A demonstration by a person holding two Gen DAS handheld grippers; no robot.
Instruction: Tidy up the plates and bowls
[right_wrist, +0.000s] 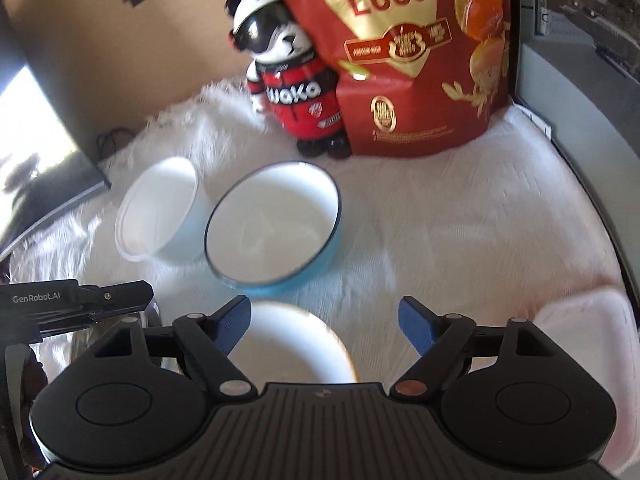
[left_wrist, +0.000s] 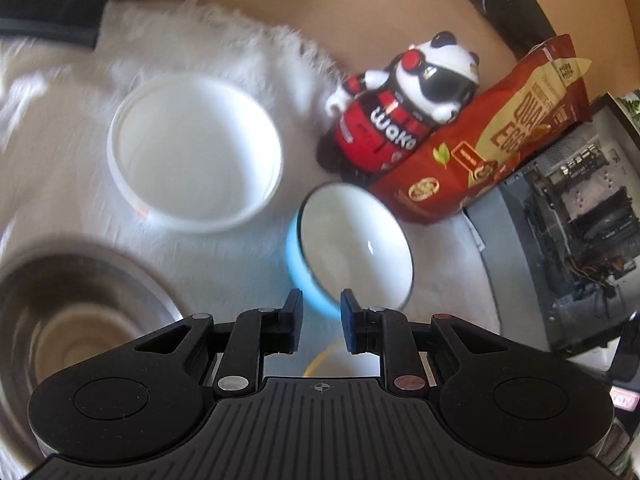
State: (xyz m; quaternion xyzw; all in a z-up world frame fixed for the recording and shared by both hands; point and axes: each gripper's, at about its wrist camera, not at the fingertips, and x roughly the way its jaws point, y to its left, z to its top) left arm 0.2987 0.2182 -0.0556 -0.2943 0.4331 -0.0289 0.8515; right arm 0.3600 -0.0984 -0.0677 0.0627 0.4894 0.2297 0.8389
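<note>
A blue bowl with a white inside [left_wrist: 352,240] [right_wrist: 276,224] sits on a white fluffy cloth [right_wrist: 460,240]. A white plastic bowl [left_wrist: 192,152] [right_wrist: 160,212] stands to its left. A steel bowl [left_wrist: 76,320] is at the near left. A white bowl with a yellow rim [right_wrist: 296,348] [left_wrist: 320,360] lies just under the grippers. My left gripper [left_wrist: 320,320] is narrowly open and empty, just short of the blue bowl's near rim. My right gripper [right_wrist: 324,320] is wide open and empty above the yellow-rimmed bowl.
A panda figurine in red [left_wrist: 400,112] [right_wrist: 292,76] and a red bag of quail eggs [left_wrist: 492,136] [right_wrist: 420,52] stand at the back of the cloth. A computer case [left_wrist: 580,220] is on the right. A pink-white tray [right_wrist: 584,340] lies at near right.
</note>
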